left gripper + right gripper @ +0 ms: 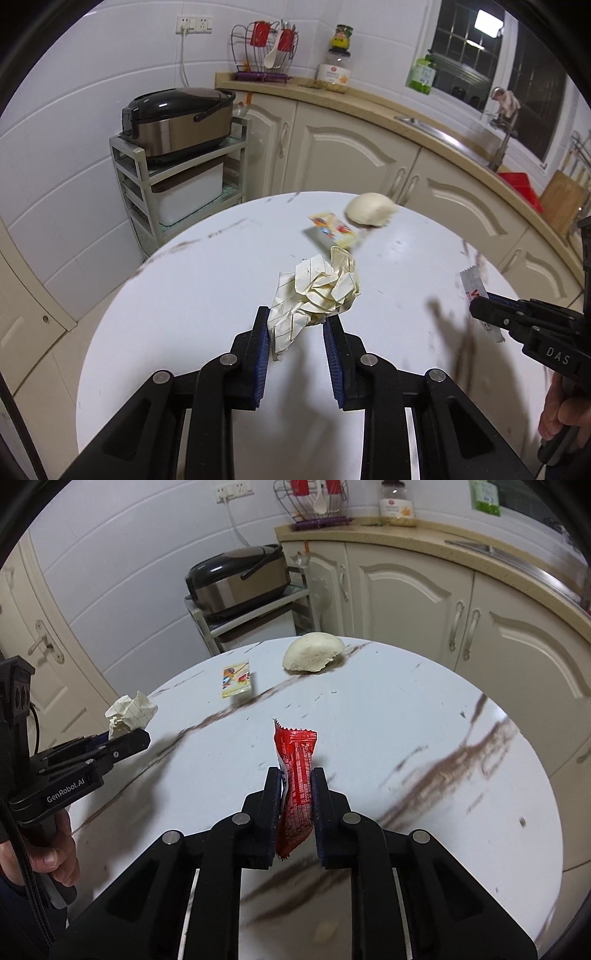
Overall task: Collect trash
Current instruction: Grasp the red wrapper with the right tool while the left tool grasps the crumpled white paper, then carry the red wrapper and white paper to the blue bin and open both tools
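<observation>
My left gripper (297, 317) is shut on a crumpled ball of lined paper (321, 288) and holds it above the round white marble table (184, 295). My right gripper (296, 775) is shut on a red snack wrapper (297, 775), which stands upright between the pads above the table (406, 720). The left gripper (136, 740) with the paper (129, 710) shows at the left of the right wrist view. The right gripper (480, 308) with the wrapper's silver back (472, 284) shows at the right of the left wrist view. A small yellow packet (334, 229) (236, 681) and a torn steamed bun (371, 214) (314, 653) lie at the table's far side.
A rice cooker (177, 122) sits on a grey shelf cart (133, 177) beyond the table. Cream cabinets (351, 155) with a counter, a dish rack (266, 51), jars and a sink (443, 129) run along the back and right. A door (37, 635) is at the left.
</observation>
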